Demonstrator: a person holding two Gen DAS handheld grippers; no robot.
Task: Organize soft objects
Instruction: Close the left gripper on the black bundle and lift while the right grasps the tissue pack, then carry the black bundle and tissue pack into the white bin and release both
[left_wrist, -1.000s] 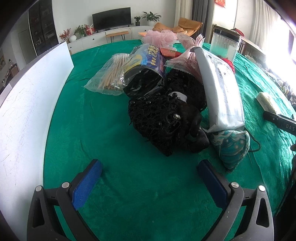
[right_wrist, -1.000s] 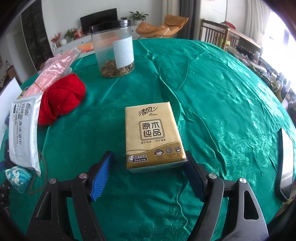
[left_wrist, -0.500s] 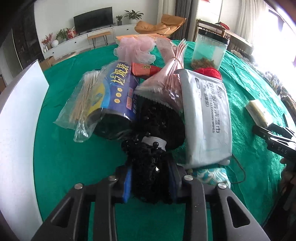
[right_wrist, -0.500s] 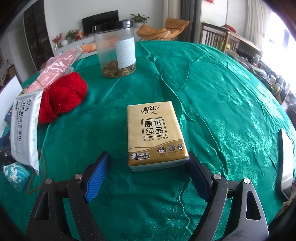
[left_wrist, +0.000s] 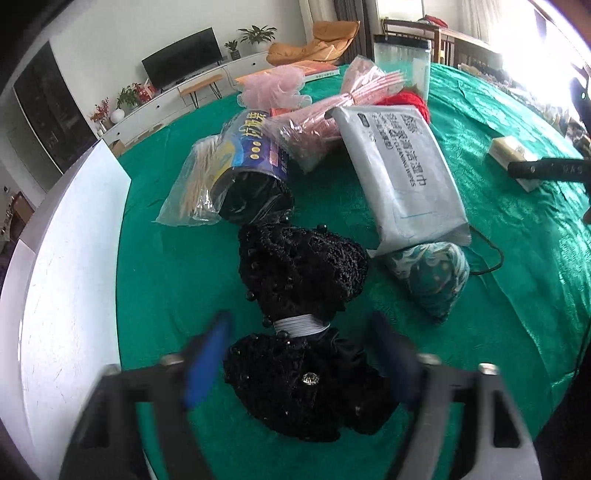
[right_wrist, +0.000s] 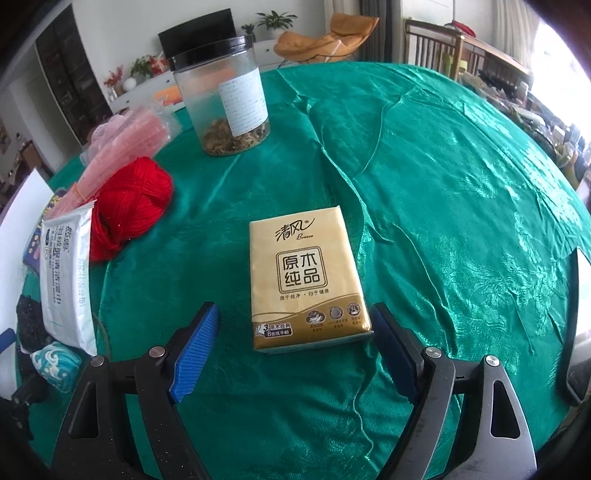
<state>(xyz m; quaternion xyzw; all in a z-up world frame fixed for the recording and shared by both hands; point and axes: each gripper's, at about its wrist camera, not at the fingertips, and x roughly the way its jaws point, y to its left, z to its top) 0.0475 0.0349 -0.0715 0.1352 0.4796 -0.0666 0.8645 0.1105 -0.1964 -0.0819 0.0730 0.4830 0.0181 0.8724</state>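
A black beaded knit piece lies on the green tablecloth, pulled apart from the pile behind it. My left gripper is open, blurred by motion, its blue pads either side of the piece's near end. My right gripper is open around the near end of a gold tissue pack, not squeezing it. A red yarn ball and a white wet-wipes pack lie to its left. A teal patterned pouch lies beside the black piece.
A white board stands along the left. The pile behind holds a garbage-bag roll, a bag of sticks, pink straws, a pink puff. A clear jar stands further back. A phone lies at the right edge.
My left gripper closed on the black piece, dragged it toward me away from the pile, and has now opened. My right gripper stayed open around the tissue pack.
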